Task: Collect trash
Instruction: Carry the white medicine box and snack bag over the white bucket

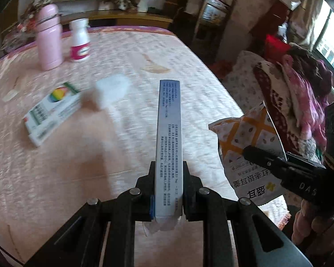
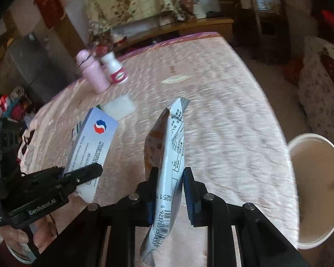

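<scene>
A: Where'd the trash end up?
B: Left tongs (image 1: 167, 191) clamped a grey box (image 1: 168, 138); right tongs (image 2: 169, 191) pinched a snack wrapper (image 2: 167, 166) (both lifted above the bed (image 1: 55, 178), near its right edge).

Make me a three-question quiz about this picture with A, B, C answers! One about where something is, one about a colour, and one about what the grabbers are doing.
1. Where is the white bucket?
A. beside the table's right edge
B. on the table
C. behind the bottles

2. What colour is the tall flask?
A. green
B. pink
C. black

3. What is the right gripper doing?
A. hanging open and empty
B. pinching a bottle
C. pinching a snack packet

Answers:
1 A, it stands past the cloth's edge, lower.
2 B, pink from cap to base.
3 C, the packet sits between its pads; the left gripper clamps a grey box.
</scene>
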